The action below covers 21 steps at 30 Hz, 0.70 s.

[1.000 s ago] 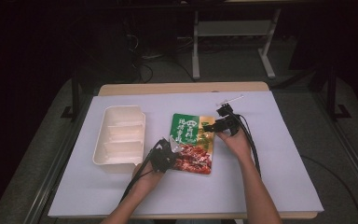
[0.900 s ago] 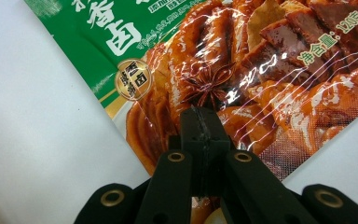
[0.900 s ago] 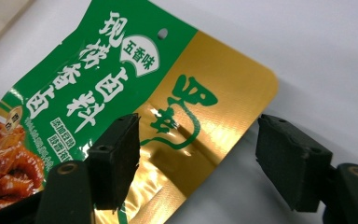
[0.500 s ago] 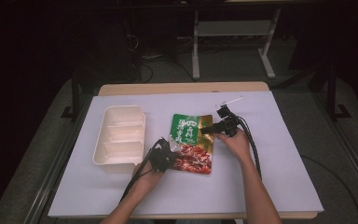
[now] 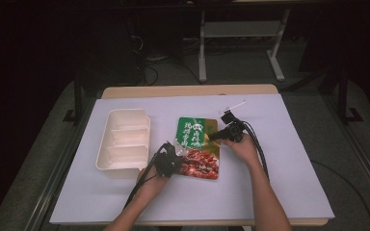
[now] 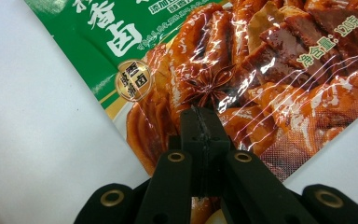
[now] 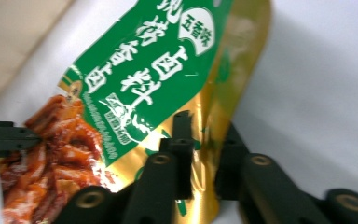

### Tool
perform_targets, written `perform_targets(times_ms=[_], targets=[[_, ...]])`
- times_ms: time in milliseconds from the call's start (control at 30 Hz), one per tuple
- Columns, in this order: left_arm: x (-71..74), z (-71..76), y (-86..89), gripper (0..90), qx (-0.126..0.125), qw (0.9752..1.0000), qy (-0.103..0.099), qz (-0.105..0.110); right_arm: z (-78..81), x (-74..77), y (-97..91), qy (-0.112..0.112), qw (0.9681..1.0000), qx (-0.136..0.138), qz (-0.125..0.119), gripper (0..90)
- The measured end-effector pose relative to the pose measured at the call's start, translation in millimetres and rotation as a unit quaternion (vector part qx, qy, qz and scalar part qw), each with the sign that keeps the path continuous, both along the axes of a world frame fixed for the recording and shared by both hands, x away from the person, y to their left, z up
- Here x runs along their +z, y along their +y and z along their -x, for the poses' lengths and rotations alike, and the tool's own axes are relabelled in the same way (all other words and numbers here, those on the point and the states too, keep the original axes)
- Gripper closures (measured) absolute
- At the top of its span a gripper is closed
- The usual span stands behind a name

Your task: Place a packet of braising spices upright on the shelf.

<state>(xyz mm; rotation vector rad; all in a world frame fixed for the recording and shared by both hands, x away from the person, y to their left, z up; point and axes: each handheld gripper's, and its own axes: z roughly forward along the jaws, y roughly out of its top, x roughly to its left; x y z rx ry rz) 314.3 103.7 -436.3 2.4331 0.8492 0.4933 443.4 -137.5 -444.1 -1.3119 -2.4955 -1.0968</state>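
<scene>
On white worktop (image 5: 279,159): left gripper (image 6: 200,122) clamped on green-and-red foil food pouch (image 5: 198,147); right gripper (image 7: 204,140) just closing on its gold edge.

Bright table, dark room, soft close-ups

From the high view the light falls from above onto the white table cover (image 5: 279,159), which glows evenly, while the floor and background sink into near black; the picture is grainy and slightly soft. In the left gripper view the food pouch (image 6: 261,70) is sharp, with white glare streaks on its wrinkled film. The right gripper view looks blurred, perhaps by motion, and the pouch's gold edge gleams while the near jaws are out of focus.
</scene>
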Motion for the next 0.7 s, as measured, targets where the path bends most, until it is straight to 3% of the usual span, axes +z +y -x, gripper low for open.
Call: perform_targets(times_ms=[33,67,167,200,267,333,533,700], targets=[[0.0,0.2,-0.1,90.0,0.000,1.0000,-0.001,-0.001,0.0,0.0,0.0,0.000,1.0000,0.000,0.000,82.7],[-0.2,1.2,-0.8,90.0,0.000,1.0000,-0.004,-0.004,1.0,1.1,0.1,-0.003,0.9999,-0.005,0.008,88.7],[-0.2,1.9,-1.2,90.0,-0.002,0.9999,-0.008,-0.009,1.8,3.5,-0.2,-0.008,0.9999,-0.006,0.008,89.0],[-0.9,2.2,-0.4,90.0,-0.001,1.0000,-0.007,-0.001,3.2,7.3,-0.9,-0.018,0.9998,0.002,0.006,89.1],[-0.6,1.5,1.2,90.0,0.000,1.0000,-0.005,0.002,5.7,12.0,-1.8,-0.019,0.9998,0.001,0.002,89.2],[-0.9,-0.3,4.8,90.0,0.004,0.9998,0.004,0.018,6.9,14.7,-3.0,-0.021,0.9998,0.005,-0.001,89.3],[0.6,-2.0,7.9,80.9,0.014,0.9996,0.007,0.021,13.7,26.1,-5.3,-0.035,0.9993,0.009,-0.008,89.4],[3.4,-2.5,13.5,80.9,0.015,0.9985,0.017,0.050,18.9,35.0,-6.6,-0.051,0.9986,0.011,-0.011,89.4]])
